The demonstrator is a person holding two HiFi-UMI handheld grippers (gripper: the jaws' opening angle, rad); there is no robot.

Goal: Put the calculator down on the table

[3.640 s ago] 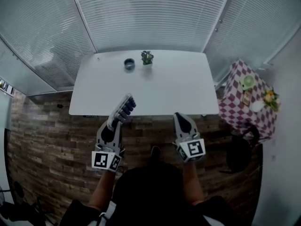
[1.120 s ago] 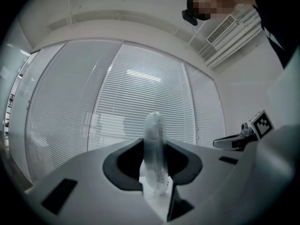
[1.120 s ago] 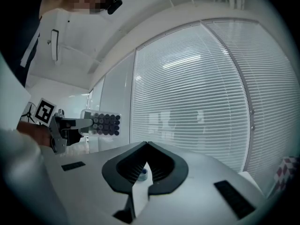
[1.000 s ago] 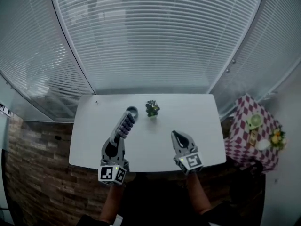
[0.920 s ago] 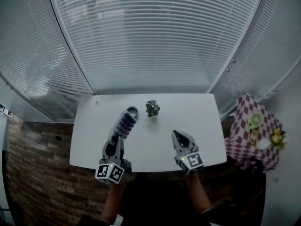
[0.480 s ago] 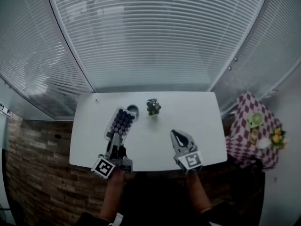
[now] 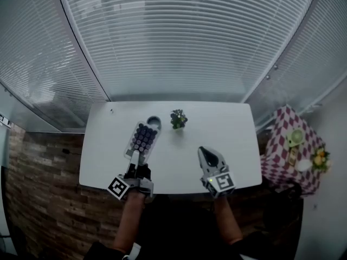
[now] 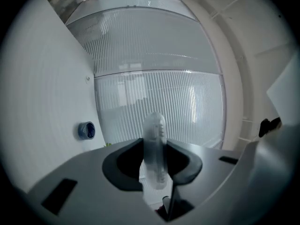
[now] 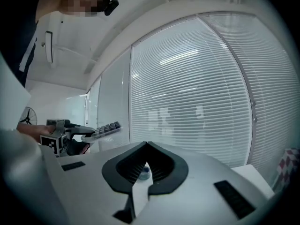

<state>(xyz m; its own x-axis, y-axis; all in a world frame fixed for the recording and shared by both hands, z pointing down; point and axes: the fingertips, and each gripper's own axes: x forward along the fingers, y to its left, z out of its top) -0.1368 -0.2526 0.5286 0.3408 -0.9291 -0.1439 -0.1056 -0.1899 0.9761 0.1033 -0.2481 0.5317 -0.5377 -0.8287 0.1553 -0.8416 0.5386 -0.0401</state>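
Observation:
A pale calculator point(image 7: 142, 139) with dark keys is held keys-up, a little above the left half of the white table point(image 7: 227, 123). My left gripper point(image 7: 134, 157) is shut on its near end. In the left gripper view the calculator point(image 8: 154, 144) stands edge-on between the pads of the left gripper point(image 8: 155, 159). The right gripper view shows the calculator point(image 9: 104, 129) sticking out of the left gripper point(image 9: 84, 136), clear of the tabletop. My right gripper point(image 7: 206, 155) hovers over the table's front right, its jaws shut and nothing held; in its own view the right gripper point(image 9: 146, 144) has its tips together.
A small blue-grey ring point(image 7: 154, 123) and a little potted plant point(image 7: 178, 118) stand at the table's back middle, just beyond the calculator. A side table with a checkered cloth point(image 7: 280, 151) is at the right. Blinds close off the far side.
The left gripper has rolled, turning the calculator from on edge to keys-up, and has sunk a little toward the table. The right gripper has stayed put.

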